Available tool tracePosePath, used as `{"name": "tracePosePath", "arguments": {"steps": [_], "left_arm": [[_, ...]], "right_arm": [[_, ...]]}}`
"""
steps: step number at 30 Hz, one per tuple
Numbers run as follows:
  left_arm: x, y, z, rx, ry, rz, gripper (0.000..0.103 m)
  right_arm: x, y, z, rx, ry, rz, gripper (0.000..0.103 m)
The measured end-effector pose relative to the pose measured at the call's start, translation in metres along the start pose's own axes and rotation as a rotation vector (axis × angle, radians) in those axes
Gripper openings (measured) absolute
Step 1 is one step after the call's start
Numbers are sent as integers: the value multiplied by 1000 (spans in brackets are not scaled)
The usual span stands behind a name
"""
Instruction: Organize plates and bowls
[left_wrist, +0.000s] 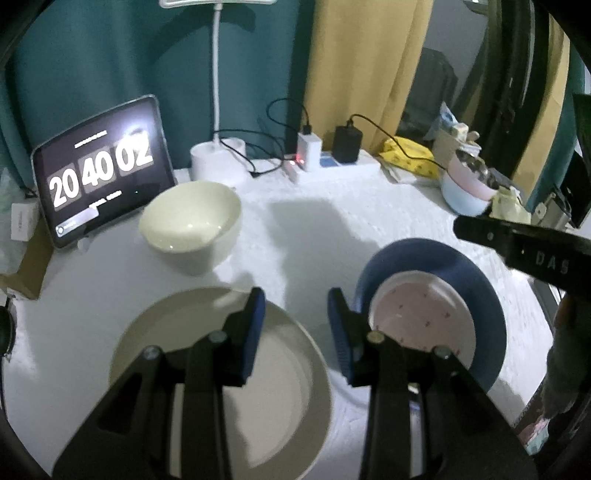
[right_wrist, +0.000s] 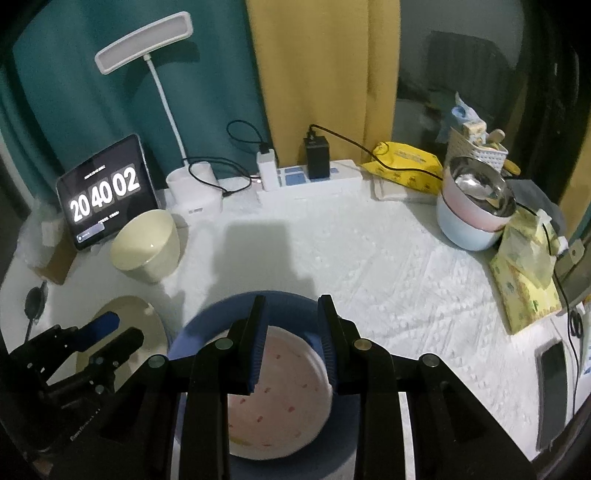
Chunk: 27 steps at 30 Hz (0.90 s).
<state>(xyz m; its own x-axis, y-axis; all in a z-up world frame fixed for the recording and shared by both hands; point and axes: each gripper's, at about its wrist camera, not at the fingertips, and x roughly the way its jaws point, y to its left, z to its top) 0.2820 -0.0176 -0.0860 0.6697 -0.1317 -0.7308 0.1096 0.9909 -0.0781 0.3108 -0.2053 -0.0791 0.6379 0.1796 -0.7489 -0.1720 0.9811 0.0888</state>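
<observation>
Your right gripper (right_wrist: 290, 345) had its fingers open and empty, with the pink plate (right_wrist: 280, 402) right under them, sitting on the blue plate (right_wrist: 207, 332). Left gripper (left_wrist: 295, 332), also open and empty, was above the beige plate (left_wrist: 288, 387); cream bowl (left_wrist: 192, 221) well ahead.

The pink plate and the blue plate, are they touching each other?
Touching. The right wrist view shows the pink plate lying directly on the blue plate, with no gap between them.
</observation>
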Motion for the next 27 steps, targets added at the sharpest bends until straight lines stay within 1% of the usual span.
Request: {"name": "tracePosePath", "arguments": {"steps": [10, 15, 27], "left_arm": [[-3, 27, 8, -40, -23, 15, 37], [-4, 44, 12, -73, -37, 18, 44], [1, 88, 18, -121, -65, 47, 44]], "right_arm": [[11, 32, 12, -43, 3, 42, 29], [19, 49, 16, -73, 12, 59, 29], [44, 88, 24, -125, 41, 73, 29]]}}
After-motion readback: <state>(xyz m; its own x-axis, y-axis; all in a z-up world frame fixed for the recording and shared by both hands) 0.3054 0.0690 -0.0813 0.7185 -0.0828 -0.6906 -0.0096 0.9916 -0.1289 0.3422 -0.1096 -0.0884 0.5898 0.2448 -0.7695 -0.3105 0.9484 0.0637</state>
